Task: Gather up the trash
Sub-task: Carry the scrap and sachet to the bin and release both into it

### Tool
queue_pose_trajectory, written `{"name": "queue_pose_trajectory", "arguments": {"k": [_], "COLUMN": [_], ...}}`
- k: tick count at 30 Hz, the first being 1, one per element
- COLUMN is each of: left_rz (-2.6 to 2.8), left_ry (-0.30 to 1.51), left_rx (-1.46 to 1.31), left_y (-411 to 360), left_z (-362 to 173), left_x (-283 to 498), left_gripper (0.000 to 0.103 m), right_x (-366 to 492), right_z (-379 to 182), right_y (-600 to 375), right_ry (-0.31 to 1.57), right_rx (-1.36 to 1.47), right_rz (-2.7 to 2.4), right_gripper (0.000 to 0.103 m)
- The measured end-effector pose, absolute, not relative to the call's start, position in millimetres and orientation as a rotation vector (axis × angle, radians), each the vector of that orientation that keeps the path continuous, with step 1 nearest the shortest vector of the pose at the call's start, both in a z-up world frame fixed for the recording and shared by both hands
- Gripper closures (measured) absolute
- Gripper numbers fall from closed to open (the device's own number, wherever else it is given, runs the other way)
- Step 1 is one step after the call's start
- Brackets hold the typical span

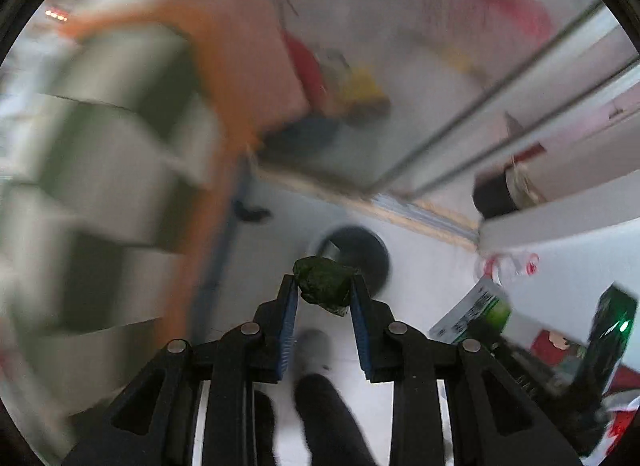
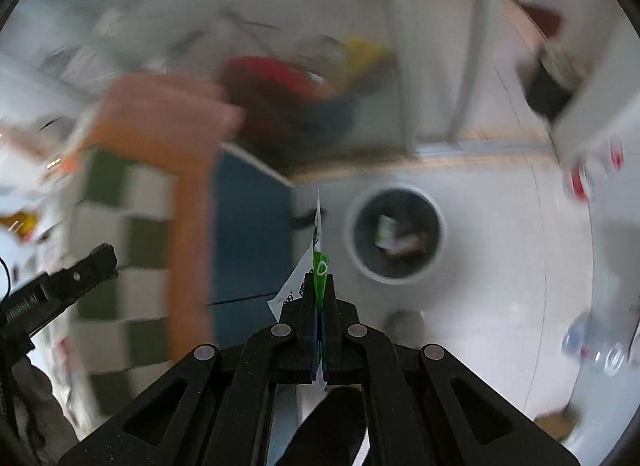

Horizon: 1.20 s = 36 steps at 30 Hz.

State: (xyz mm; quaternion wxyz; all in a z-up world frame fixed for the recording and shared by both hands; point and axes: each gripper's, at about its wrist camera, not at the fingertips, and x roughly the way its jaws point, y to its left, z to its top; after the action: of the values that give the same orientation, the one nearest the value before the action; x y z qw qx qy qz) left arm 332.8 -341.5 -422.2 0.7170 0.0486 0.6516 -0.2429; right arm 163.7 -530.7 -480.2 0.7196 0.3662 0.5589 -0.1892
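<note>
My left gripper (image 1: 325,286) is shut on a crumpled dark green wad of trash (image 1: 325,284), held in the air above the floor, just in front of a round grey trash bin (image 1: 354,254). My right gripper (image 2: 319,290) is shut on a flat white and green wrapper (image 2: 316,262) that stands edge-on between the jaws. The bin (image 2: 396,236) shows in the right wrist view ahead and to the right, with some trash inside. The wrapper and right gripper also show in the left wrist view (image 1: 476,310) at lower right. The left gripper's body (image 2: 60,290) shows at the left.
A green and white checked cloth with an orange edge (image 1: 120,169) hangs over a table on the left. A white table edge (image 1: 560,217) is at right. A crushed plastic bottle (image 2: 596,342) lies at right. My dark legs and shoe (image 1: 316,350) are below. The views are blurred.
</note>
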Motion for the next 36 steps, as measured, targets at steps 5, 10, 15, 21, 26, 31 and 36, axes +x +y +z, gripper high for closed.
{"name": "queue_pose_trajectory", "arguments": {"k": [5,10,15,21,26,31,36], "left_rz": [-0.593,-0.611,-0.631,-0.604,-0.545,-0.495,-0.448], "left_ry": [1.624,1.76,1.812,1.737,1.65,1.483,1.418], "left_rx": [0.099,0.139,0.225,0.312,0.396,0.501,0.532], "left_y": [-411.1,-460.0,-491.5,-497.4,-485.3,-475.0,-457.6], "left_z": [-579.8,-733.2,-817.9,-832.0,-805.9,-756.8,-702.9], "left_x": [344.9,349.7,341.1,338.1,337.9,331.1,315.5], "left_gripper": [0.08,0.08,0.078,0.022,0.006,0.006,0.006], "right_x": [158.2,172.1,181.2,179.1,176.8,171.3,160.4], "right_z": [-628.6,-771.0,-862.7,-892.5,-866.3,-814.3,-750.7], "right_y": [-587.1,-615.9,-623.3,-621.3,-623.7,-618.9,-612.3], "right_ry": [1.288,1.352,1.432,1.498,1.49,1.475,1.444], "right_rx": [0.908,0.91,0.89,0.836,0.771,0.658,0.598], "right_rz": [-0.458,-0.438,-0.389,-0.405,-0.455,-0.51,-0.562], "right_gripper": [0.102,0.102,0.102,0.072,0.014,0.0,0.0]}}
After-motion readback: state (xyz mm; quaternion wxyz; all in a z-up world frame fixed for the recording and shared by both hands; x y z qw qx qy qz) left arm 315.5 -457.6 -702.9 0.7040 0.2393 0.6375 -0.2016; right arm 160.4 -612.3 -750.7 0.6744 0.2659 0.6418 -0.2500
